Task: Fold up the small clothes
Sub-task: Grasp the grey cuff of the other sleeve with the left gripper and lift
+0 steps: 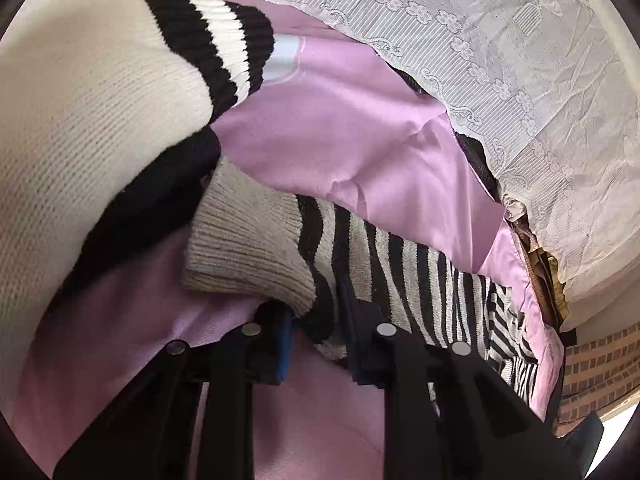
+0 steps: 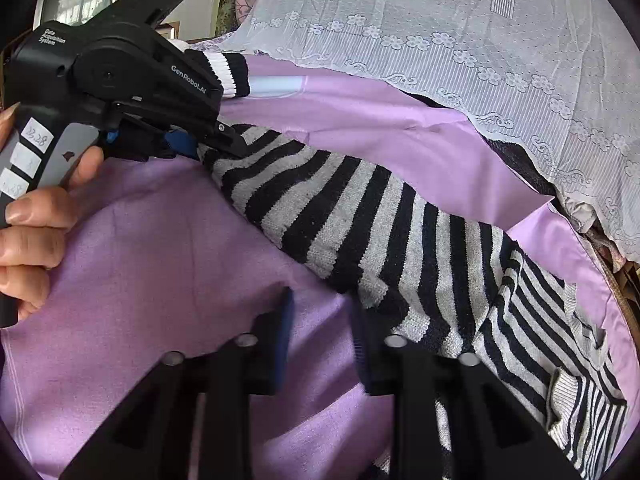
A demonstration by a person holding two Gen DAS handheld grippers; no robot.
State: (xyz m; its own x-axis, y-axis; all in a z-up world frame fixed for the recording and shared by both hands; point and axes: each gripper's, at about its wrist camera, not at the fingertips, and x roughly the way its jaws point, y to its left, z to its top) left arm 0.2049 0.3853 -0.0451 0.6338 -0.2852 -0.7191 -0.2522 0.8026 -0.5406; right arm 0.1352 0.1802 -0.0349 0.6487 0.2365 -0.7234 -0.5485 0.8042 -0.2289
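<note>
A long sock with black and grey stripes (image 2: 360, 220) lies slantwise on a purple sheet (image 2: 140, 260). In the left wrist view its grey ribbed cuff (image 1: 248, 256) lies just ahead of my left gripper (image 1: 318, 332), whose pads press on the sock below the cuff. The right wrist view shows that same left gripper (image 2: 188, 148) clamped on the sock's far end, with a person's hand (image 2: 32, 216) on its handle. My right gripper (image 2: 324, 340) stands with its jaws apart over the sheet beside the sock's near edge, with nothing between them.
A cream knit garment with a black-and-white cuff (image 1: 80, 100) lies at the left. A finer-striped garment (image 2: 560, 340) is bunched at the right. White lace cloth (image 2: 440, 40) covers the far side, and a brick-patterned surface (image 1: 592, 368) shows past the sheet's edge.
</note>
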